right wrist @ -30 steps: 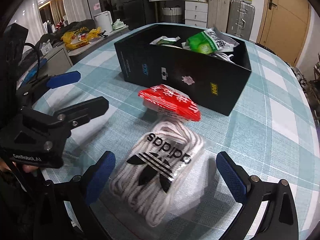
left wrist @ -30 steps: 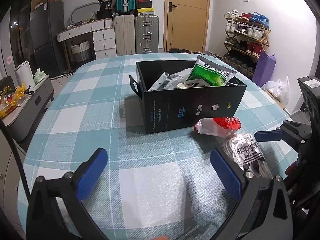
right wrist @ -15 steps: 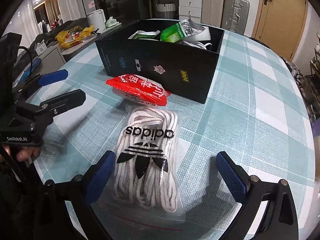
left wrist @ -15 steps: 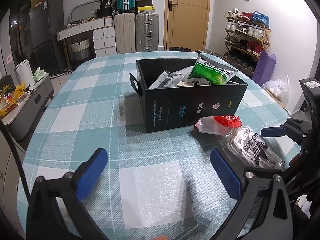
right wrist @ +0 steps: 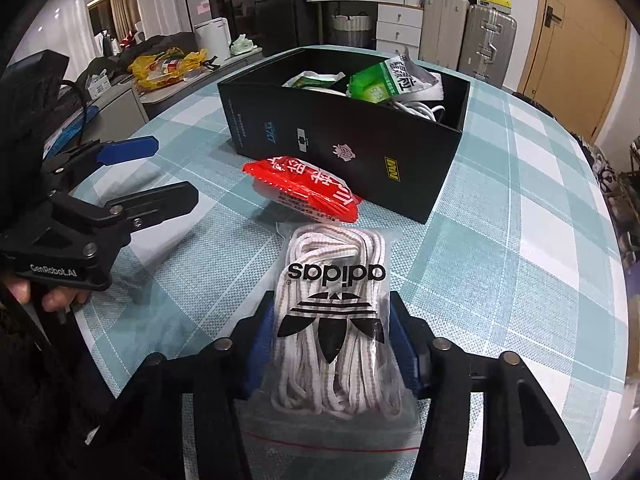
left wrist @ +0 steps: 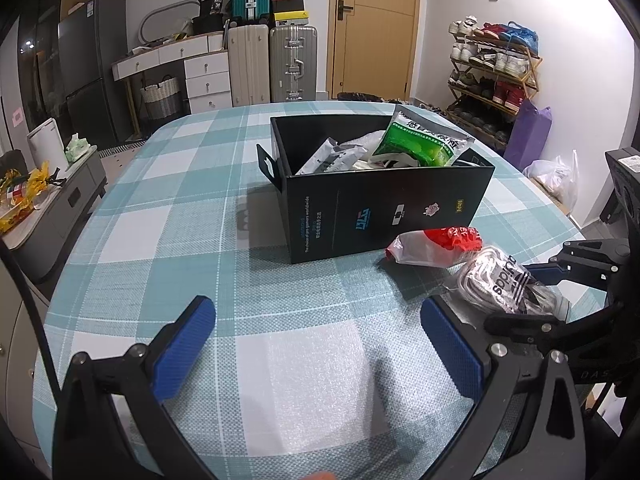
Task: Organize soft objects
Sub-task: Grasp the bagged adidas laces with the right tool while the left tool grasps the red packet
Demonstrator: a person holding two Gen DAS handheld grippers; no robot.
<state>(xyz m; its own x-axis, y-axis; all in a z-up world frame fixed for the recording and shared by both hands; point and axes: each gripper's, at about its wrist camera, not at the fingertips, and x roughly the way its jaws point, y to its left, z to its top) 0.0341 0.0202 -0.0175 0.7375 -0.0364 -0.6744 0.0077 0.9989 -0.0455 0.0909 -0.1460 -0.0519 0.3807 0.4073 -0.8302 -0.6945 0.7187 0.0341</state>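
A clear Adidas bag of white laces point(right wrist: 334, 320) lies on the checked table, and my right gripper point(right wrist: 332, 344) is shut on its sides. The bag also shows in the left wrist view point(left wrist: 506, 284), with the right gripper point(left wrist: 560, 292) around it. A red and white packet point(right wrist: 306, 190) lies between the bag and the black box point(right wrist: 344, 148). The box holds a green packet point(left wrist: 420, 144) and other soft packs. My left gripper point(left wrist: 320, 348) is open and empty over the table, left of the bag; it also shows in the right wrist view point(right wrist: 152, 176).
The table's right edge point(right wrist: 612, 280) is close to the bag. A low cabinet with yellow bags point(right wrist: 168, 66) stands beyond the table's left side. Suitcases point(left wrist: 292, 62), drawers and a shoe rack point(left wrist: 492, 68) line the far walls.
My right gripper has closed from wide open onto the lace bag. The left gripper has stayed open and hardly moved.
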